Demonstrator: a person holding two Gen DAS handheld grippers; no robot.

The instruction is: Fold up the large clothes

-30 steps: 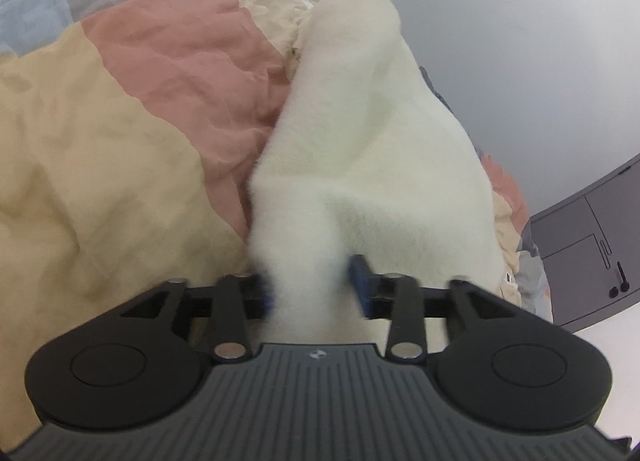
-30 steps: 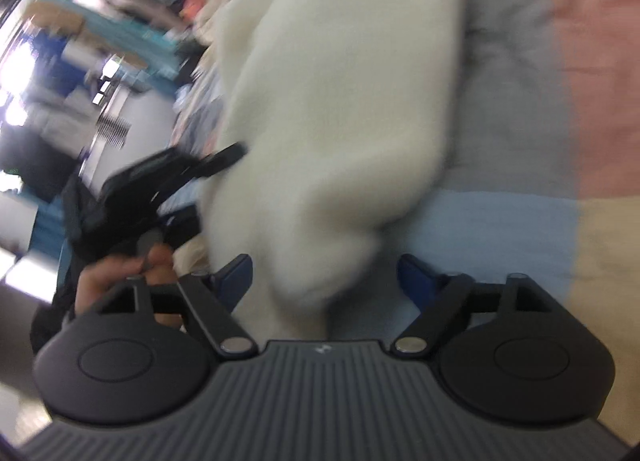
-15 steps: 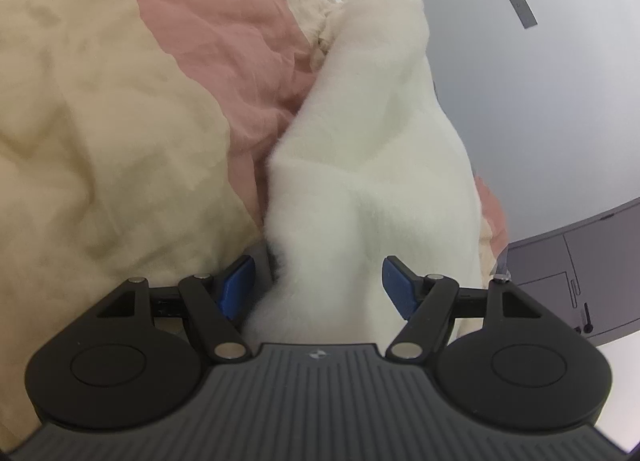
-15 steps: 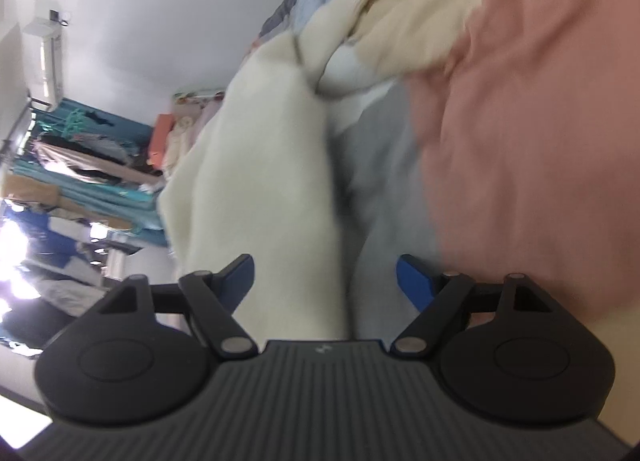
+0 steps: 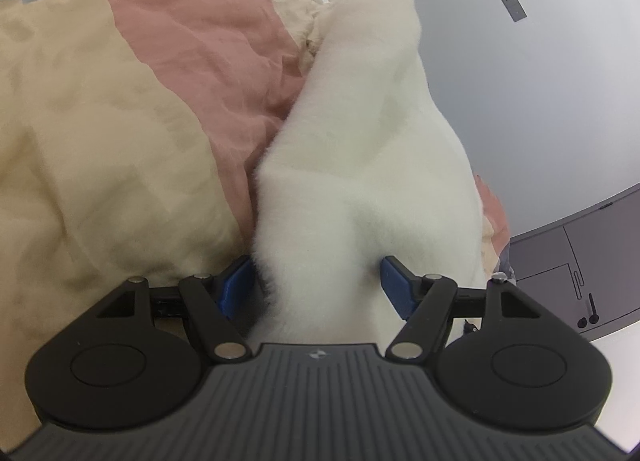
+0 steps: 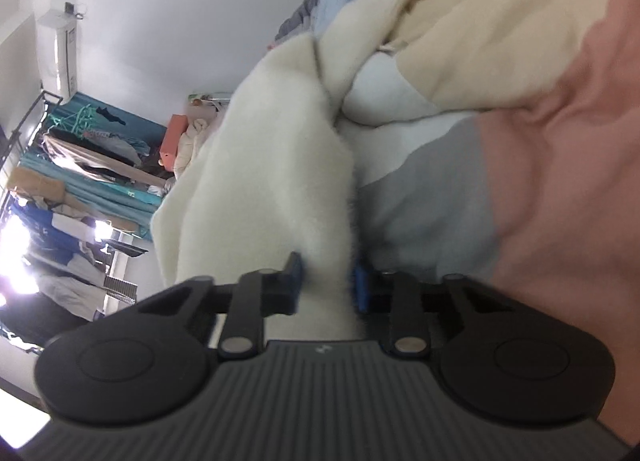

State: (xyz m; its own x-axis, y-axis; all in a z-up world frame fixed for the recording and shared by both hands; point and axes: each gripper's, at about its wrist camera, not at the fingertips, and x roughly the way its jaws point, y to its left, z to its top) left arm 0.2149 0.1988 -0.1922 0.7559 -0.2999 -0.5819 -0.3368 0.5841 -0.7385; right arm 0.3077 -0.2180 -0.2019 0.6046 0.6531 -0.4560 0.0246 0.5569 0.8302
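Gripping the fleece garment (image 6: pixel 280 165), right tongs (image 6: pixel 326 281) seemingly clamp; left tongs (image 5: pixel 316 289) gape.

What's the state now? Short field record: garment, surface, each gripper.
garment: white fleece garment, bunched, lying on the bed
surface: patchwork bedspread in beige, pink, grey and blue
left gripper: jaws wide apart, fleece between them, not clamped
right gripper: jaws closed on a fold of the fleece
background: cluttered clothes rack in the right wrist view

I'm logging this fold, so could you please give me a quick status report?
Left gripper open, straddling the white fleece garment. Right gripper shut on it. Fleece lies bunched on the patchwork bedspread. Nothing in the way.
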